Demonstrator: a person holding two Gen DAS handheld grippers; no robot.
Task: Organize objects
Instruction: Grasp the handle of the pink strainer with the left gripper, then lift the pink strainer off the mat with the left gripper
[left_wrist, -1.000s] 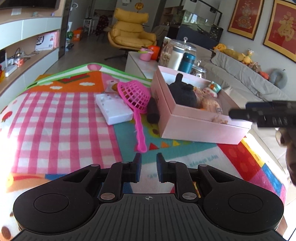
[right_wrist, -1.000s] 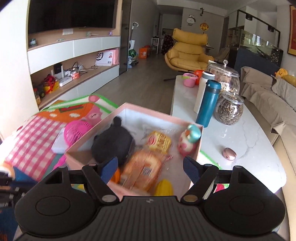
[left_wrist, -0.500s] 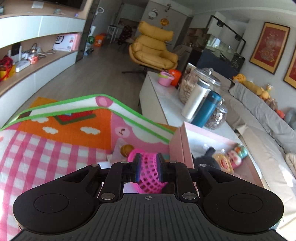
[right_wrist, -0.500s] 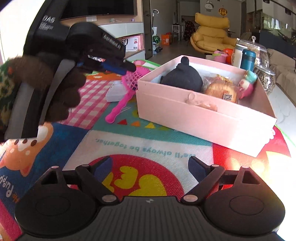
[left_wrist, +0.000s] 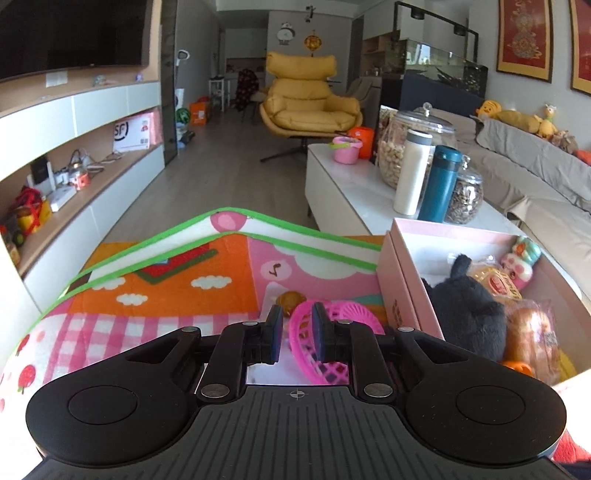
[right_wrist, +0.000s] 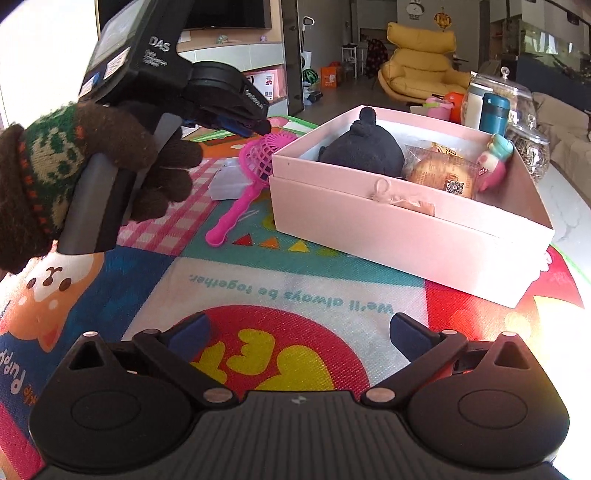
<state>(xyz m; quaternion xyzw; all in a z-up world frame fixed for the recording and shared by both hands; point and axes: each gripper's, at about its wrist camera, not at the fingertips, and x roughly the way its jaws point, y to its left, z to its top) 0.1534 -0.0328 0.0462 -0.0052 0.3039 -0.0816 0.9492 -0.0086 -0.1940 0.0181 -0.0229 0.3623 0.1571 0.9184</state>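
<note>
left tool clenched, hovering over pink net scoop at 6 o'clock; to grasp well: open first, straddle the rim, then lift toward pink box at 3 o'clock. right tool opening, empty. colourful play mat, living room beyond.

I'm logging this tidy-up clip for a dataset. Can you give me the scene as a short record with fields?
surface: colourful play mat
container: open pink box on the mat
box contents: black plush toy, wrapped bread, small doll
outside the box: pink toy net, its head resting on a white box
left gripper: nearly closed, above the net's rim; grip not clear
right gripper: jaws opening, nothing between them, over the mat
behind: low white table with jars and bottles
</note>
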